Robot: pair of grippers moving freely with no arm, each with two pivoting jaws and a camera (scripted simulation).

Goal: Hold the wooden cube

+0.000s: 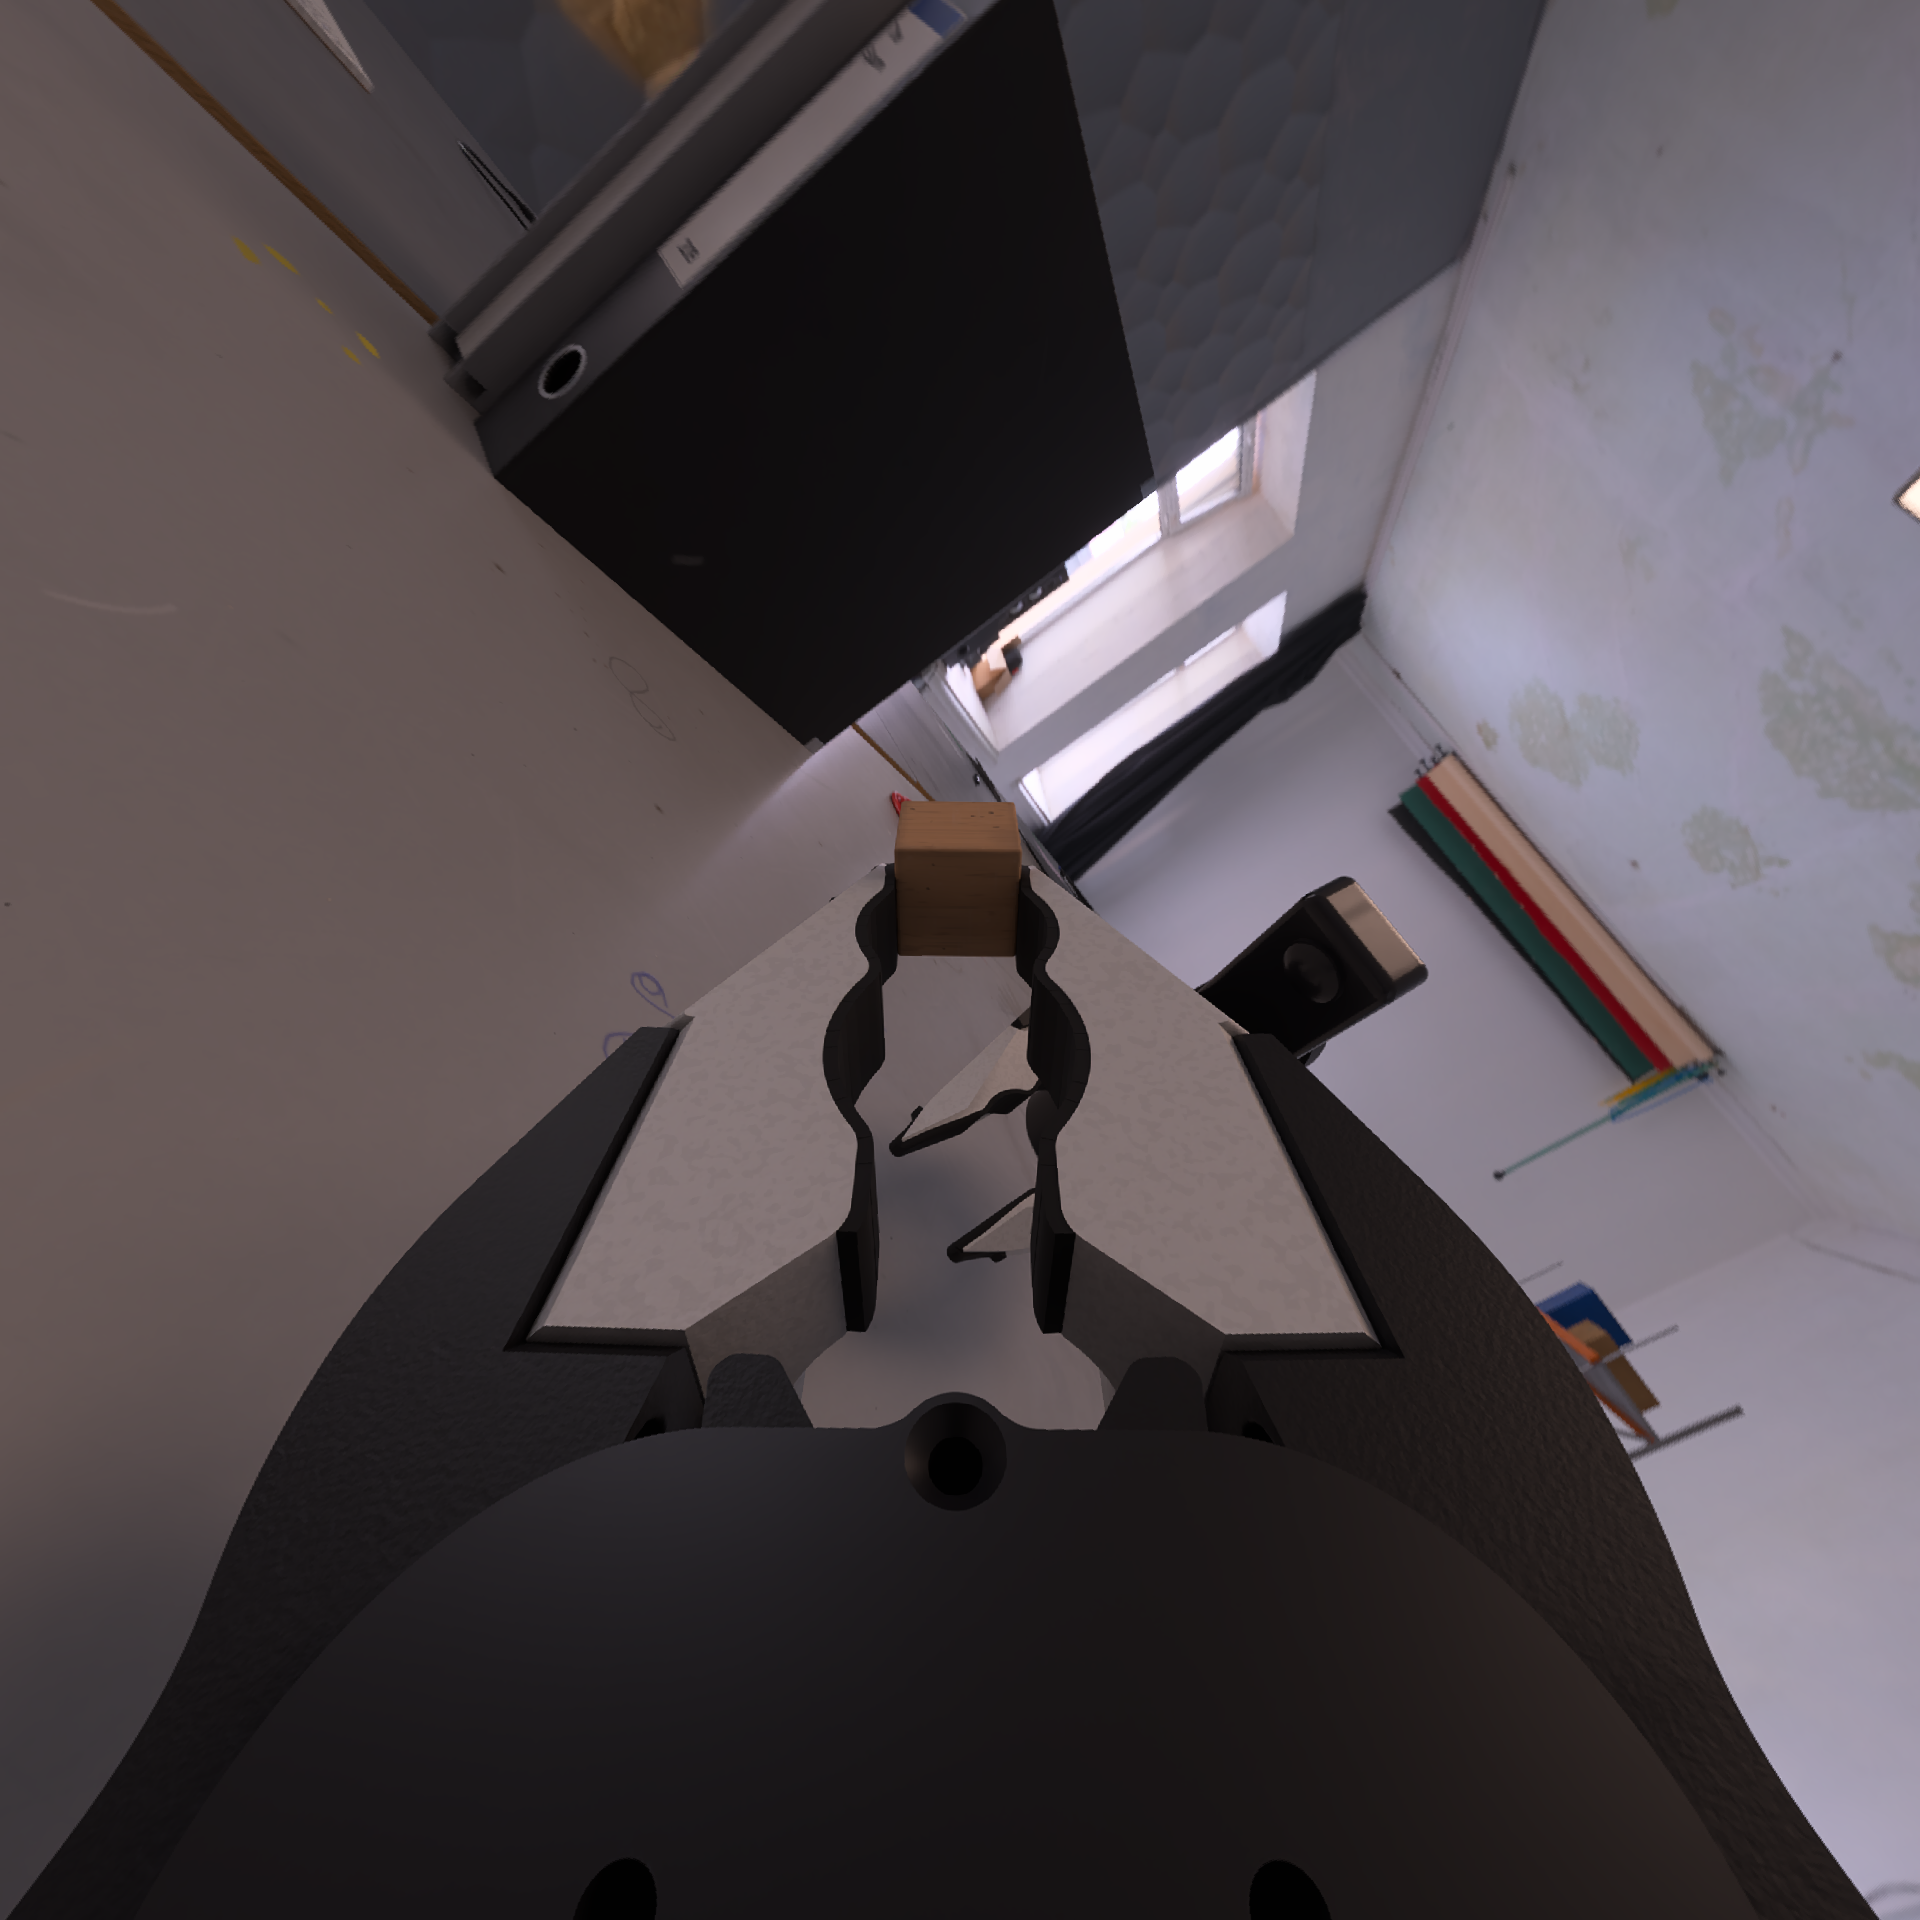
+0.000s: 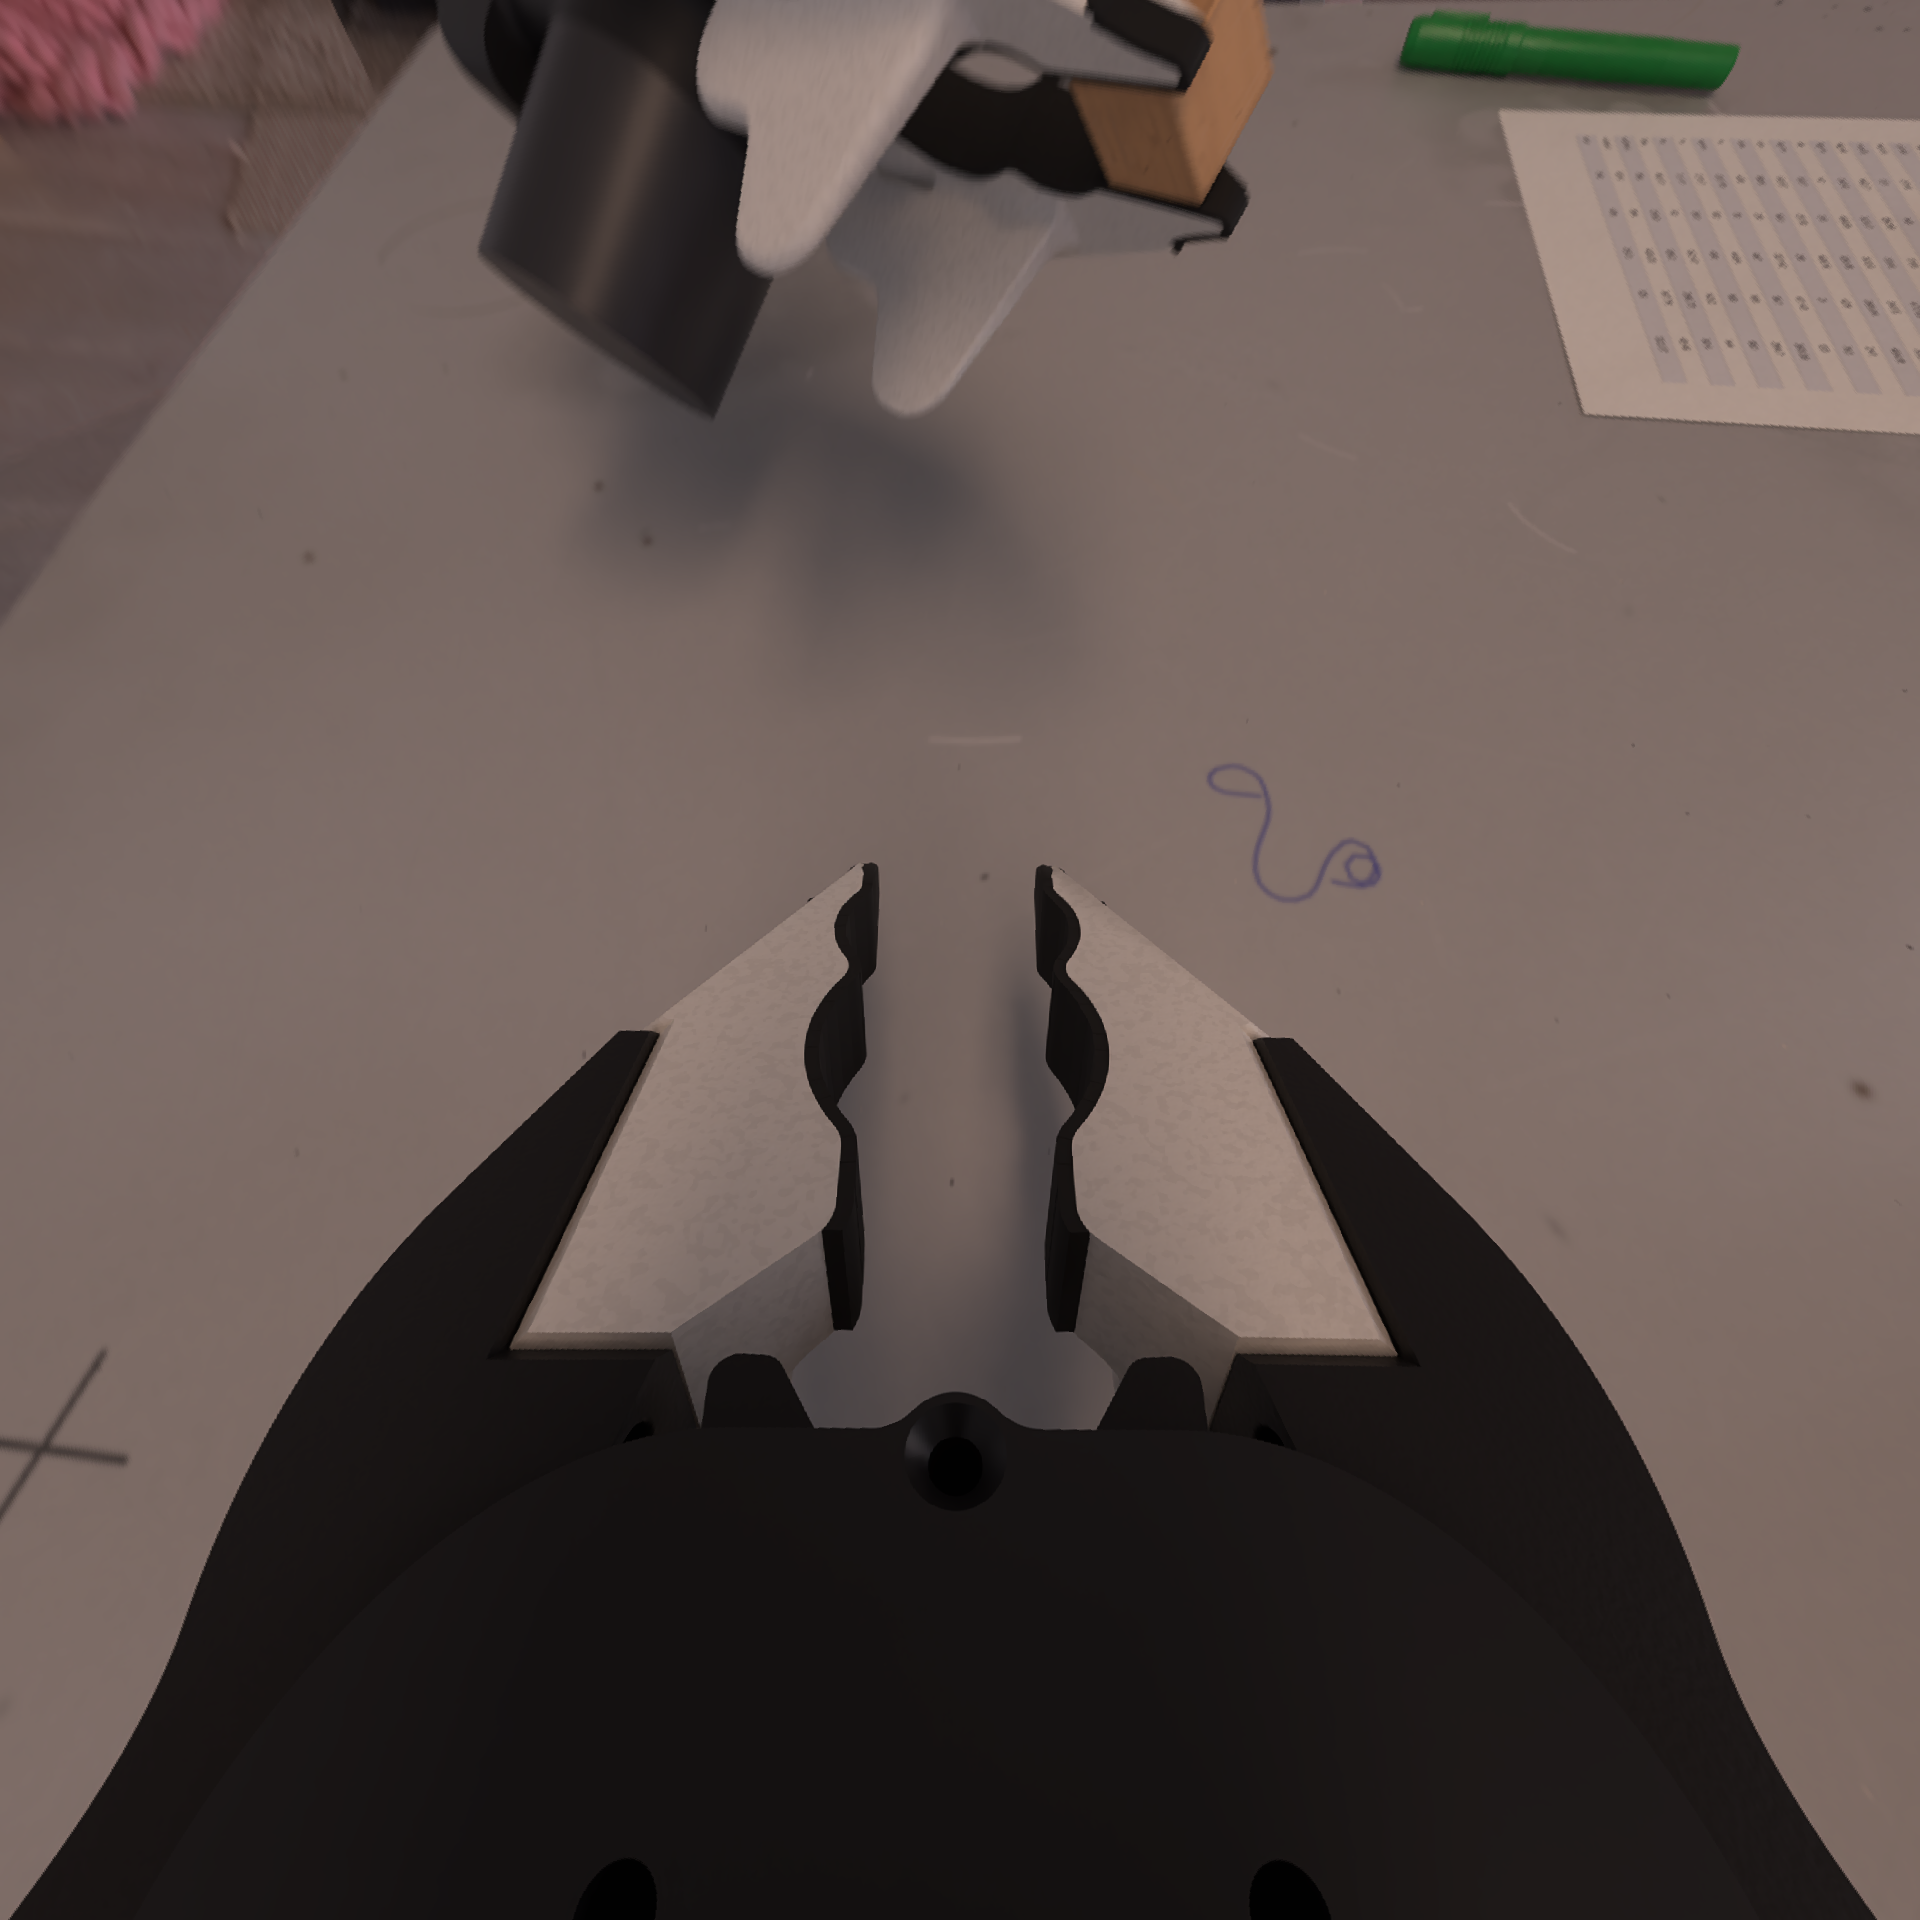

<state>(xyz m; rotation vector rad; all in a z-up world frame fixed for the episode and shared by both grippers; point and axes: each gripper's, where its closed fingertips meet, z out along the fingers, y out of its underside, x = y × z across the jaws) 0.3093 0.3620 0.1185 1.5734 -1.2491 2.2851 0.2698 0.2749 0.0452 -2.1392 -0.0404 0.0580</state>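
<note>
The wooden cube (image 1: 956,878) is a small light-brown block clamped between the tips of my left gripper (image 1: 956,899), which is shut on it and holds it in the air, tilted sideways over the table. In the right wrist view the left gripper (image 2: 1210,135) shows at the top, above the table, with the cube (image 2: 1174,114) between its tips. My right gripper (image 2: 956,878) is open and empty, low over the grey table (image 2: 623,675), well short of the cube. Part of the right gripper (image 1: 1314,966) shows in the left wrist view.
A green marker (image 2: 1569,52) lies at the table's far right. A white printed sheet (image 2: 1725,270) lies on the right. A pink fluffy thing (image 2: 83,52) is off the far left edge. A black box with a grey rail (image 1: 810,416) stands on the table.
</note>
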